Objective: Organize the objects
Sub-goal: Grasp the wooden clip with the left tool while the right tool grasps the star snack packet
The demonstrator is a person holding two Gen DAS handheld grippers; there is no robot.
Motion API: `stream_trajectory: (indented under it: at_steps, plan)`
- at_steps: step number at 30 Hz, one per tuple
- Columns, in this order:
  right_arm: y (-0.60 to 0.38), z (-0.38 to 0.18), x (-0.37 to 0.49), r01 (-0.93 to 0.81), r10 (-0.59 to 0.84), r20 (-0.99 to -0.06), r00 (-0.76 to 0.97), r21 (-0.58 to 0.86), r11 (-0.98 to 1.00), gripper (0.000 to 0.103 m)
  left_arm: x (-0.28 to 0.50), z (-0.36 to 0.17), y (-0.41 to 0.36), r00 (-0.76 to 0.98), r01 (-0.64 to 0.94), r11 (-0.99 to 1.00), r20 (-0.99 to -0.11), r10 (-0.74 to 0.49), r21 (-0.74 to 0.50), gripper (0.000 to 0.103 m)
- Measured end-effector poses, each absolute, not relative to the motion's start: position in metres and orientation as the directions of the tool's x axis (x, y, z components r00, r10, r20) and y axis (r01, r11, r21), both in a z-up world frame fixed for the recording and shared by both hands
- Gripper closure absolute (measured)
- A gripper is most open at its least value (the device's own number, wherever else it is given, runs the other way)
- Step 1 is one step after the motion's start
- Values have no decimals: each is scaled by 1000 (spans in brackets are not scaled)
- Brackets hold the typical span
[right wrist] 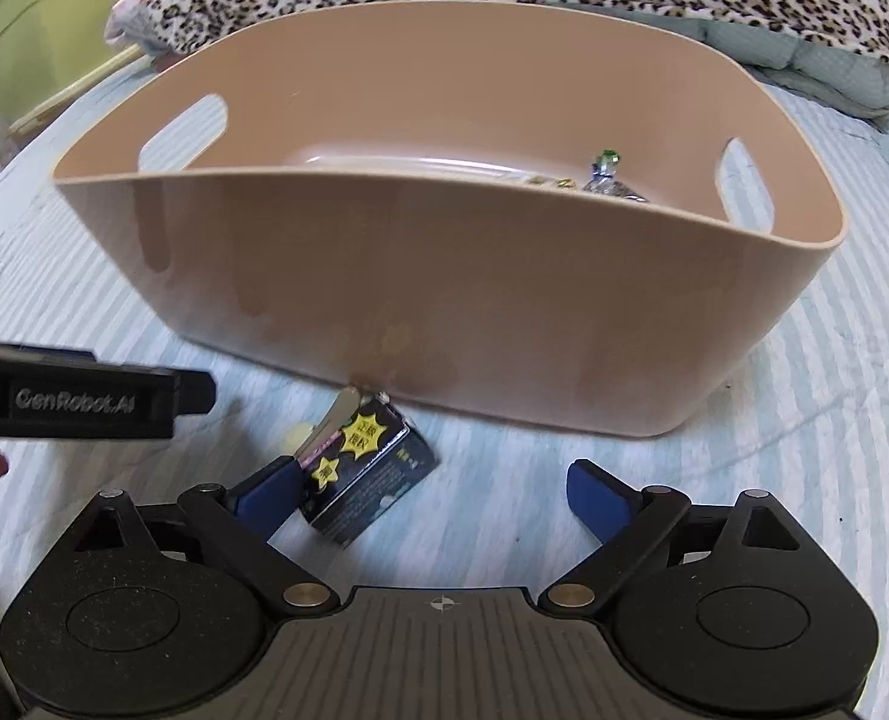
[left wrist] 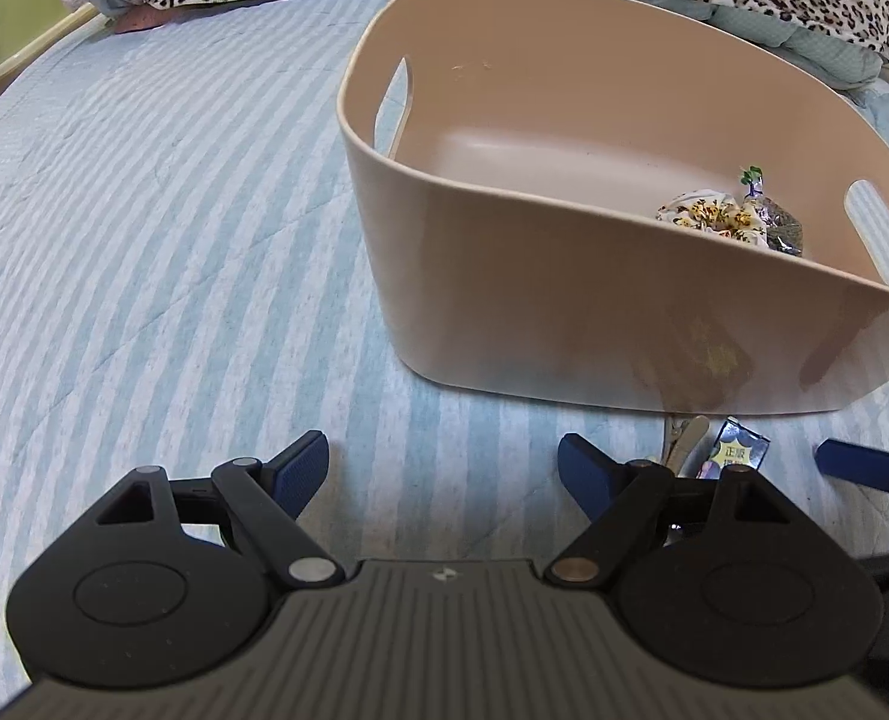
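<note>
Sorting looks partly done, by my read: the bin (right wrist: pixel 444 300) already holds two items, and at least two are still out on the bed (left wrist: pixel 144 240).

Bin: beige plastic, slot handles, sits on the striped bed sheet straight ahead of both grippers. Inside, toward its right end: a floral cloth piece (left wrist: pixel 711 217) and, touching it on the right, a small clear bag (left wrist: pixel 774 222) with dark contents and a green tie. Rest of the bin floor looks bare.

Left to do: a dark box (right wrist: pixel 363 474) with yellow star stickers lies on the bed just in front of the bin's near wall, a pale clip-like thing (right wrist: pixel 330 420) against its far-left side; can't tell what that is.

Right gripper (right wrist: pixel 438 489): wide, holding nothing. Box sits just ahead of its left finger pad (right wrist: pixel 267 489), looks touching or nearly so, off-centre in the gap. Likely needs a shift left before closing.

Left gripper (left wrist: pixel 444 471): wide, holding nothing, box off beyond its right finger. Only sheet between its pads.
</note>
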State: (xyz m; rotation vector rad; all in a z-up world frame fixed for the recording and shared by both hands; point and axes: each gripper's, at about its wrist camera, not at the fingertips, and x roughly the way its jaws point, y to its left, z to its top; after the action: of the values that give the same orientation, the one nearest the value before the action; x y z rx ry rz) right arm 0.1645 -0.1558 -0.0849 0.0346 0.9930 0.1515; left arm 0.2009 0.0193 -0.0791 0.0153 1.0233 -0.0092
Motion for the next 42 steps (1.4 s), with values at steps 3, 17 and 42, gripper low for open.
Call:
stream_trajectory:
  at_steps: [3,17,42]
  plan:
    - [-150,-87,159,-152,153,-844,515,85,985,8,201,-79,23,517,0,1000,-856,3,3,19]
    - [-163,-85,143,-155,93,-828,553,8,988,29,198,-75,16,507,15,999,-861,-39,-37,19]
    - [-210,-86,159,-36,47,-806,590,32,999,38,202,-99,-45,509,215,973,-841,-181,-79,33]
